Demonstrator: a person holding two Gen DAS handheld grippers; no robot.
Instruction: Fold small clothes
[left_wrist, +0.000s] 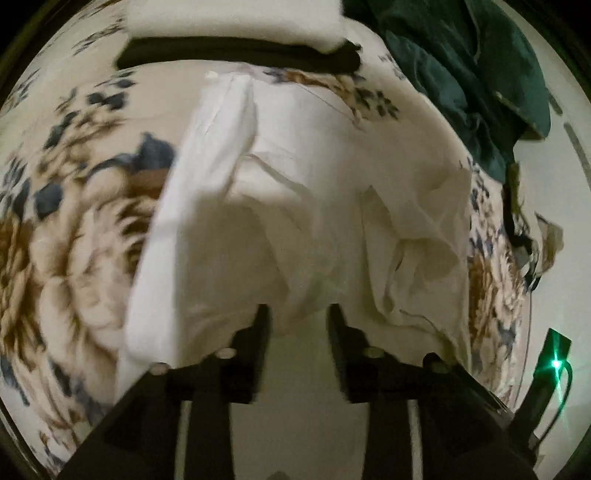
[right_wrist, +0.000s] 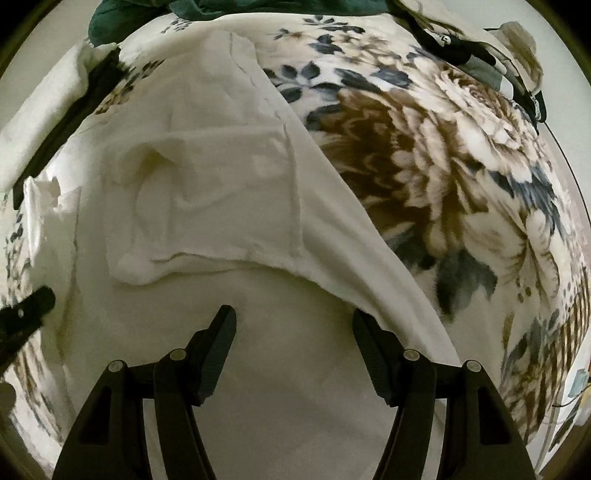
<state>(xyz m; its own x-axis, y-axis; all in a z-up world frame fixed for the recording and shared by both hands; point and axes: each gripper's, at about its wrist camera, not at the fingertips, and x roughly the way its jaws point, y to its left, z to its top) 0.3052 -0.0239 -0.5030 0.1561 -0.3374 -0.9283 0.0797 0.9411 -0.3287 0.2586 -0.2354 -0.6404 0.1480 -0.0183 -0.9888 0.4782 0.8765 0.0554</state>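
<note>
A white garment (left_wrist: 295, 206) lies crumpled and partly folded on a floral blanket (left_wrist: 74, 229). My left gripper (left_wrist: 299, 314) is open just above its near edge, with cloth bulging between the fingers. In the right wrist view the same white garment (right_wrist: 207, 192) spreads across the blanket (right_wrist: 443, 166). My right gripper (right_wrist: 293, 317) is open wide over its near part, and the right finger (right_wrist: 369, 332) touches the garment's diagonal edge. The left gripper's finger (right_wrist: 26, 310) shows at the left edge of that view.
A folded stack of a white piece (left_wrist: 236, 26) on a black piece (left_wrist: 240, 57) lies at the far side. A dark green garment pile (left_wrist: 461, 66) sits at the far right. Small dark and pale items (right_wrist: 491, 55) lie at the blanket's far right corner.
</note>
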